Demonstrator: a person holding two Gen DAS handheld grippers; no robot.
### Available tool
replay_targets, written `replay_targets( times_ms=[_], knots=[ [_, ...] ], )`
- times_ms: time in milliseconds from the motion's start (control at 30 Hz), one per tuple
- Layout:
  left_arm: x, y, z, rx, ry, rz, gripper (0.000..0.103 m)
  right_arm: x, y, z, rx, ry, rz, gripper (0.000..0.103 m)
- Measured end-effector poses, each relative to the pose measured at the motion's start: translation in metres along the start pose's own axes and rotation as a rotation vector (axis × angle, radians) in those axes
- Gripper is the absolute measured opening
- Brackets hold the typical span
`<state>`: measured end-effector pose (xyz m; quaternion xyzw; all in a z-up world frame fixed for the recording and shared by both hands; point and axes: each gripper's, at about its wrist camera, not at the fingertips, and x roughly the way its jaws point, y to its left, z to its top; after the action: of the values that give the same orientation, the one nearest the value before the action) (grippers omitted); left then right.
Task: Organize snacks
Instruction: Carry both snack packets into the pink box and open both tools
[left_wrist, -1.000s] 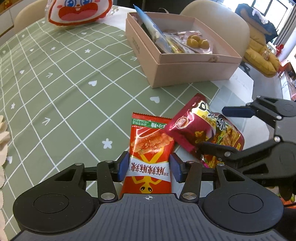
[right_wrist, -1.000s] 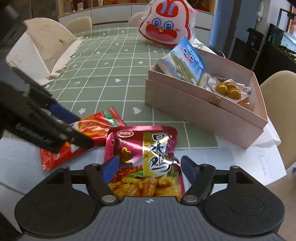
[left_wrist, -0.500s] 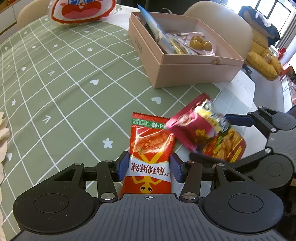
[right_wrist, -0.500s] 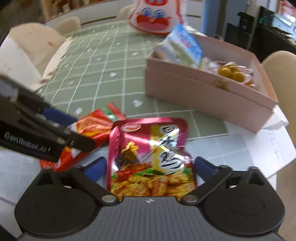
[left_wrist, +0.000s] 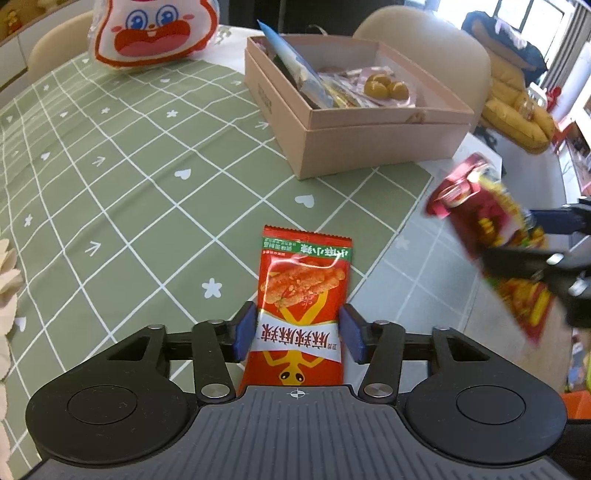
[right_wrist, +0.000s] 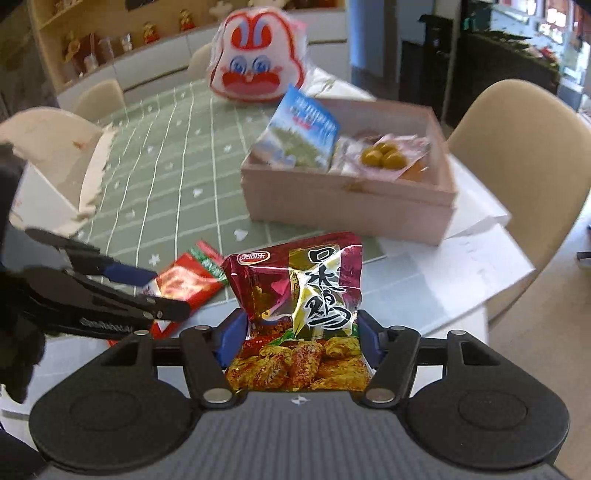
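A red-orange snack packet (left_wrist: 301, 314) lies flat on the table between the blue pads of my left gripper (left_wrist: 297, 332), which is shut on its sides. It also shows in the right wrist view (right_wrist: 184, 280). My right gripper (right_wrist: 295, 339) is shut on a dark red chicken snack bag (right_wrist: 306, 306) and holds it lifted above the table; the bag shows at the right of the left wrist view (left_wrist: 491, 236). The pink box (left_wrist: 354, 147) stands ahead with several snacks inside, among them a blue packet (right_wrist: 303, 133) and a yellow-ball pack (right_wrist: 384, 157).
A rabbit-face cushion (left_wrist: 155, 29) sits at the far side of the green checked tablecloth (left_wrist: 110, 177). White paper (right_wrist: 454, 266) lies by the box at the table's right edge. Beige chairs (right_wrist: 517, 147) stand around. A torn white carton (right_wrist: 55, 158) is at left.
My right gripper has closed on the dark red bag and lifted it off the table, up and to the right. My left gripper stays on the red-orange packet.
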<state>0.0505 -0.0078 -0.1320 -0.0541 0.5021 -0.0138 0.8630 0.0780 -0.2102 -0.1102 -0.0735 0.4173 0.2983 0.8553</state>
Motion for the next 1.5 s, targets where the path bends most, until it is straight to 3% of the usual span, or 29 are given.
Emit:
replay_targets(
  times_ms=[200, 300, 367, 467, 600, 667, 800, 933, 1033, 1133, 1233, 1300, 1333, 1400, 1500],
  knots=[
    [-0.010, -0.005, -0.007, -0.024, -0.032, -0.060, 0.044, -0.026, -0.020, 0.005, 0.046, -0.032, -0.085, 0.064],
    [-0.034, -0.010, 0.005, -0.059, -0.088, -0.120, 0.043, -0.039, -0.029, 0.009, 0.052, -0.061, -0.123, 0.064],
    [-0.058, -0.015, 0.029, -0.076, -0.167, -0.175, 0.044, -0.049, -0.034, 0.013, 0.051, -0.091, -0.141, 0.064],
    [-0.080, -0.021, 0.076, -0.076, -0.282, -0.195, 0.044, -0.060, -0.042, 0.025, 0.064, -0.133, -0.154, 0.064],
    [-0.082, -0.030, 0.153, -0.067, -0.411, -0.151, 0.045, -0.064, -0.051, 0.039, 0.084, -0.179, -0.169, 0.064],
    [-0.068, -0.028, 0.186, -0.107, -0.404, -0.158, 0.047, -0.063, -0.054, 0.045, 0.093, -0.187, -0.178, 0.064],
    [-0.003, -0.018, 0.222, -0.151, -0.243, -0.180, 0.051, -0.060, -0.062, 0.052, 0.117, -0.190, -0.199, 0.064],
    [0.013, -0.006, 0.216, -0.214, -0.275, -0.186, 0.050, -0.054, -0.073, 0.058, 0.141, -0.186, -0.220, 0.065],
    [-0.002, 0.005, 0.207, -0.222, -0.330, -0.189, 0.050, -0.047, -0.079, 0.070, 0.149, -0.183, -0.214, 0.065],
    [-0.023, 0.014, 0.185, -0.201, -0.342, -0.128, 0.050, -0.038, -0.079, 0.097, 0.139, -0.208, -0.169, 0.065],
    [-0.041, 0.017, 0.155, -0.204, -0.310, -0.066, 0.050, -0.025, -0.074, 0.134, 0.115, -0.244, -0.135, 0.067],
    [-0.049, 0.019, 0.133, -0.214, -0.287, -0.054, 0.050, -0.009, -0.068, 0.159, 0.107, -0.257, -0.108, 0.079],
    [-0.053, 0.022, 0.120, -0.219, -0.270, -0.056, 0.050, 0.005, -0.066, 0.172, 0.107, -0.245, -0.082, 0.088],
    [-0.054, 0.024, 0.099, -0.227, -0.230, -0.058, 0.050, 0.032, -0.065, 0.190, 0.118, -0.183, -0.030, 0.088],
    [-0.059, 0.026, 0.070, -0.240, -0.193, -0.054, 0.050, 0.065, -0.062, 0.199, 0.165, -0.106, -0.022, 0.088]
  ],
)
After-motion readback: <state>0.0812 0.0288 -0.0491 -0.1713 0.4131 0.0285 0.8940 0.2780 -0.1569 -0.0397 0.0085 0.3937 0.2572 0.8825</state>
